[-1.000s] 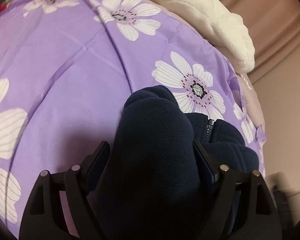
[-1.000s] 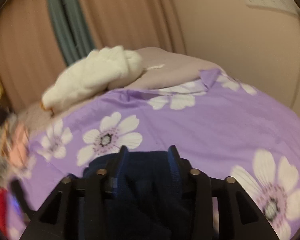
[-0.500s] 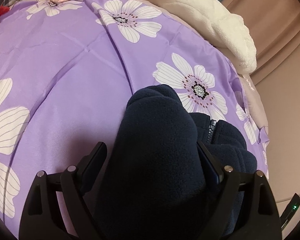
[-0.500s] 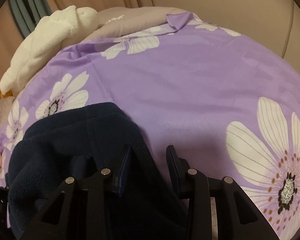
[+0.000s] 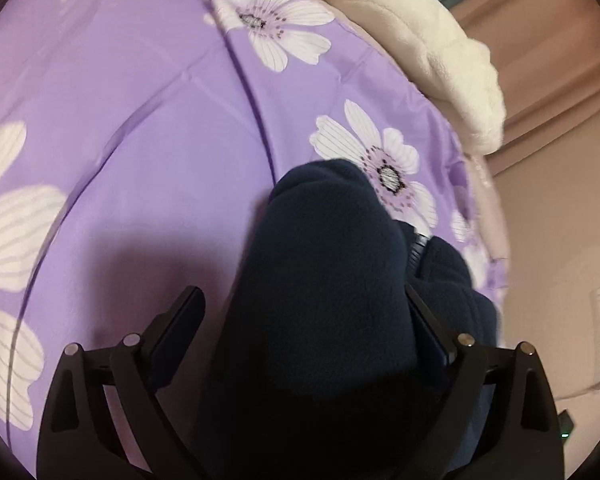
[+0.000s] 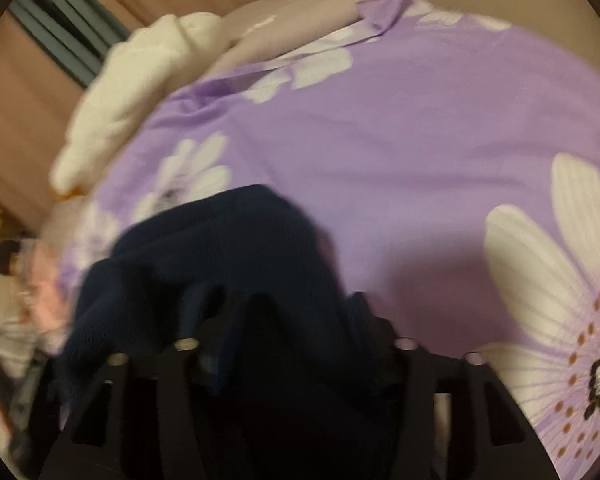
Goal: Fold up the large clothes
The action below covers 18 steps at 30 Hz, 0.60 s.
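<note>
A navy fleece jacket (image 5: 324,280) with a zipper (image 5: 418,246) lies bunched on the purple flowered bed cover (image 5: 140,128). My left gripper (image 5: 304,312) stands wide open with the fleece mounded between its fingers; the right finger is partly hidden by cloth. In the blurred right wrist view the jacket (image 6: 220,256) drapes over my right gripper (image 6: 292,320), whose fingers are partly covered by the cloth. The cover (image 6: 420,160) spreads beyond it.
A white plush blanket (image 5: 428,48) lies at the far edge of the bed, also in the right wrist view (image 6: 132,92). Pink and other clothes (image 6: 40,292) pile at the left. Beige curtains (image 5: 548,32) and a wall stand behind.
The right gripper has swung left and the fleece now drapes over its fingers again. The left gripper has stayed open around the mound, with the view shifted slightly.
</note>
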Motion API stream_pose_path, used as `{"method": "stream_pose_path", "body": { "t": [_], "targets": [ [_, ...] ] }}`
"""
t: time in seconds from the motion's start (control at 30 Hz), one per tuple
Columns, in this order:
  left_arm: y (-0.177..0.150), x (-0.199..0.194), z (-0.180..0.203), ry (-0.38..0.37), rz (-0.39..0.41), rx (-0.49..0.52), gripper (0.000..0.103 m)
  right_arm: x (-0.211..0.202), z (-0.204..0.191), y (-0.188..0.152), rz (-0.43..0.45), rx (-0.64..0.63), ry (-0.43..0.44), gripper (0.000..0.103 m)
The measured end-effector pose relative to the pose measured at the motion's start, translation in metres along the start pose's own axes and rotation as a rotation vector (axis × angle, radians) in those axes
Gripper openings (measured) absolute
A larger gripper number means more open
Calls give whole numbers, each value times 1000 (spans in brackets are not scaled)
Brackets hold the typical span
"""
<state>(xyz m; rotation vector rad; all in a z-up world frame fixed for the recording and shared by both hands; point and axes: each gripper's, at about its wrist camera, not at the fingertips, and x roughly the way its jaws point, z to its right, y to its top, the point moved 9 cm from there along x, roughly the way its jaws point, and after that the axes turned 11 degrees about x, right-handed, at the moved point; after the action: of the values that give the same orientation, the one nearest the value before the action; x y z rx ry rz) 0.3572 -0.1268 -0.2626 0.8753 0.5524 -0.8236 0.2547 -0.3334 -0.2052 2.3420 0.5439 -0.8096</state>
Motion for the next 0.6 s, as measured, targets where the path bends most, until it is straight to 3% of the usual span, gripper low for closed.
{"method": "stream_pose_path", "body": {
  "t": [0.07,0.13,0.2,0.33,0.4,0.47,0.5,0.6],
  "targets": [
    [-4,-17,-2,-21,11,-1,96,-19,-10,-1,42,-82,15,82],
    [-8,-38,5,-19,36,77,96,-42,-21,-1,126,-162,14,88],
    [-14,-62,15,-32,66,179,96,-55,-28,-2,143,-181,44,90],
    [-28,-94,18,-172,96,164,100,-69,-48,-16,13,-143,309,93],
    [-33,-97,17,-224,88,157,103,-63,-45,-19,-19,-105,366,101],
    [-38,-89,14,-201,75,171,103,-42,-30,-22,-63,-77,296,102],
    [-41,-81,13,-185,57,172,103,-21,-12,-27,-103,-54,195,102],
    [-64,-53,18,-250,-69,181,102,-1,7,-32,-200,87,312,102]
  ]
}}
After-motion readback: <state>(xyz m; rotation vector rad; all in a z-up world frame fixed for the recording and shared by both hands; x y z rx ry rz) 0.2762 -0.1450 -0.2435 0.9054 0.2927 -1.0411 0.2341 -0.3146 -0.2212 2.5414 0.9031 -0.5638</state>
